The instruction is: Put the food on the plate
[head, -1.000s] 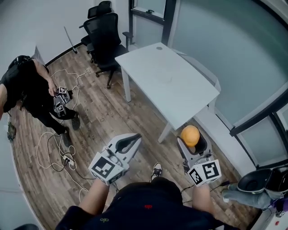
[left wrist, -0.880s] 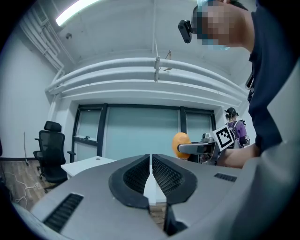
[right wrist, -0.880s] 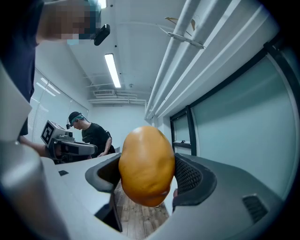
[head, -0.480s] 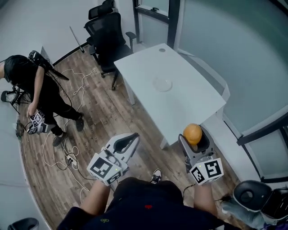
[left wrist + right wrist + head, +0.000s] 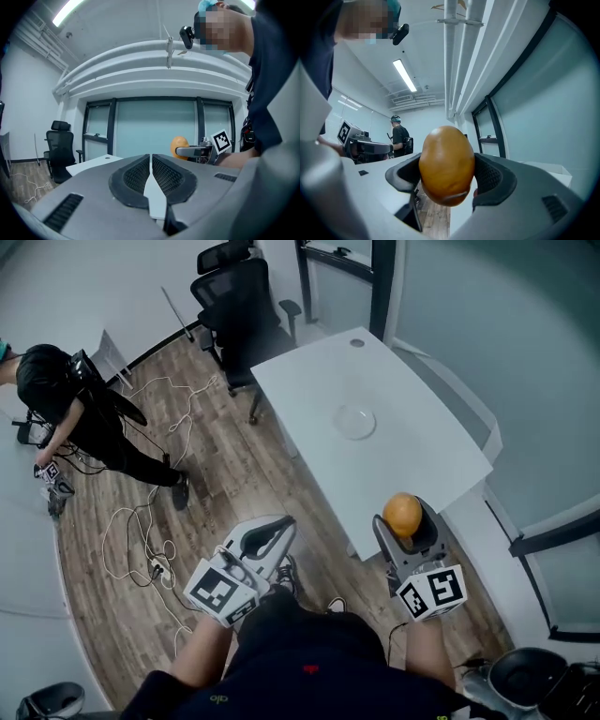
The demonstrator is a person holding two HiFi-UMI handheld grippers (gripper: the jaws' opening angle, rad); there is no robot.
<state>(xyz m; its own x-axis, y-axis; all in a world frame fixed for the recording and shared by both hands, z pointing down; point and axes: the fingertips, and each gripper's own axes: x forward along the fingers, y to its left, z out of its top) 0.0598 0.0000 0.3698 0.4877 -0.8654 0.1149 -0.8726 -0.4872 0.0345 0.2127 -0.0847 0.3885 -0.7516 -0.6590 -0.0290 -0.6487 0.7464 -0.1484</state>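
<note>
Jaws of the right gripper point(image 5: 447, 176) are clamped on a smooth orange egg-shaped food item point(image 5: 446, 164), held in the air by the white table point(image 5: 309, 381)'s near edge; those of the left gripper point(image 5: 150, 173) are pressed together, empty. This looks like the carry step: next, reach forward to what seems a clear round plate point(image 5: 356, 421), shown only in the head view.

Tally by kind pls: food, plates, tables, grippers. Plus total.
Orange egg-shaped food item: 1
Clear round glass plate: 1
White rectangular table: 1
Two-jaw grippers: 2 (left gripper shut, empty; right gripper holding the food item)
Total: 5
</note>
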